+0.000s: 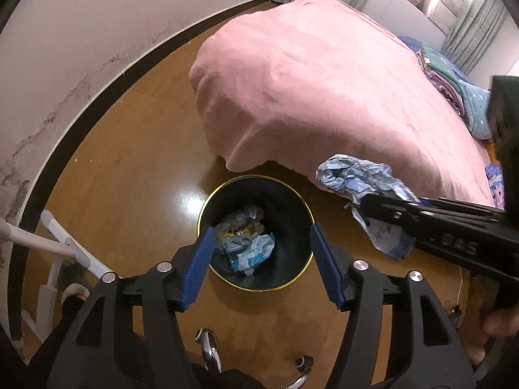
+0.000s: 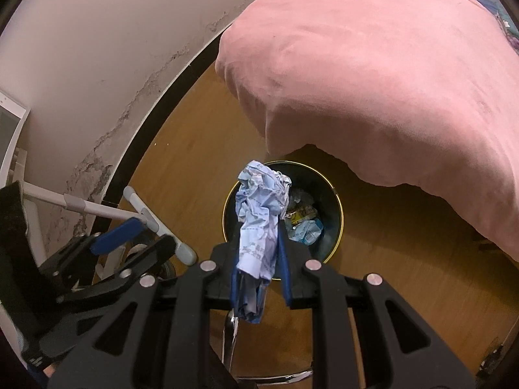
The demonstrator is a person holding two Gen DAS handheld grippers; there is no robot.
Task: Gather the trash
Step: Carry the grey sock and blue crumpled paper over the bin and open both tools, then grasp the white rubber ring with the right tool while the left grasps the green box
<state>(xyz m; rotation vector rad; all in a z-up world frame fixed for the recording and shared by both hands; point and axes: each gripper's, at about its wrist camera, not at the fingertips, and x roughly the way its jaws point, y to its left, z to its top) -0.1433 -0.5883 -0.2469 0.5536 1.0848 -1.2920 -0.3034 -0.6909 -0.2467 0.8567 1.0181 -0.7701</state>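
Observation:
A dark round bin (image 1: 288,207) with a gold rim stands on the wooden floor beside the bed. Crumpled wrappers (image 1: 249,243) lie at its bottom. My left gripper (image 1: 263,230) hangs open straight above the bin, with nothing between its blue pads (image 1: 202,259). My right gripper (image 2: 259,243) is shut on a crumpled light-blue wrapper (image 2: 262,201), held over the near rim of the bin (image 2: 327,201). In the left wrist view the right gripper (image 1: 366,202) comes in from the right with that wrapper (image 1: 353,175) sticking out beyond its tips. The left gripper (image 2: 146,236) shows at the left of the right wrist view.
A bed under a pink blanket (image 1: 324,81) overhangs the floor just behind the bin. Folded clothes (image 1: 454,87) lie at its far right. A white tubular frame (image 1: 61,243) leans by the stained wall (image 1: 65,48) on the left. Chrome chair legs (image 1: 207,350) sit below the grippers.

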